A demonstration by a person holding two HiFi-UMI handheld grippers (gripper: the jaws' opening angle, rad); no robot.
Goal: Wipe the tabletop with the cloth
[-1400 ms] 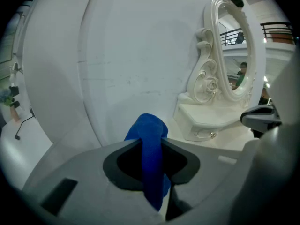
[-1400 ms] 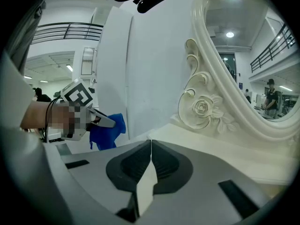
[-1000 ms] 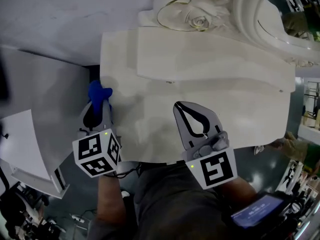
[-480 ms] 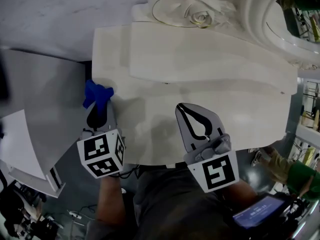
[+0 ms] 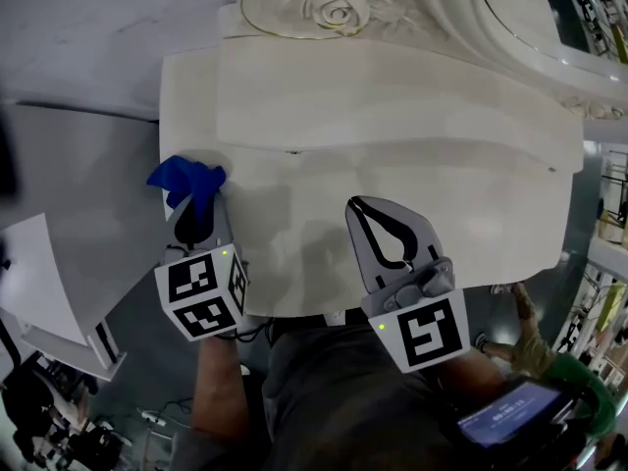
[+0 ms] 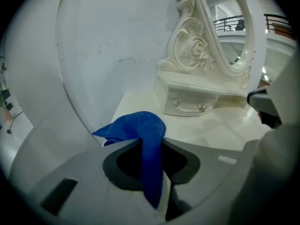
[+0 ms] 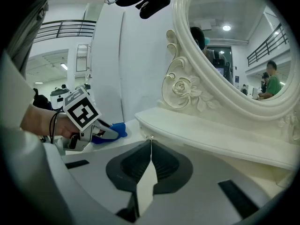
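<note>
while the left gripper (image 5: 199, 207) pinches the blue cloth (image 5: 184, 177) at the left edge of the tabletop (image 5: 471, 214), the right gripper (image 5: 354, 205) hovers over its front, jaws together, empty; wiping seems barely begun, and whether the cloth touches down is hard to tell.

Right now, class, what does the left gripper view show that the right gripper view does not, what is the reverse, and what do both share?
Left gripper view only: the blue cloth pinched between the left claw's jaws. Right gripper view only: the right claw shut and empty, plus the marker cube on the other claw and the hand holding it. Both: the cloth, the carved rose and the mirror frame.
</note>
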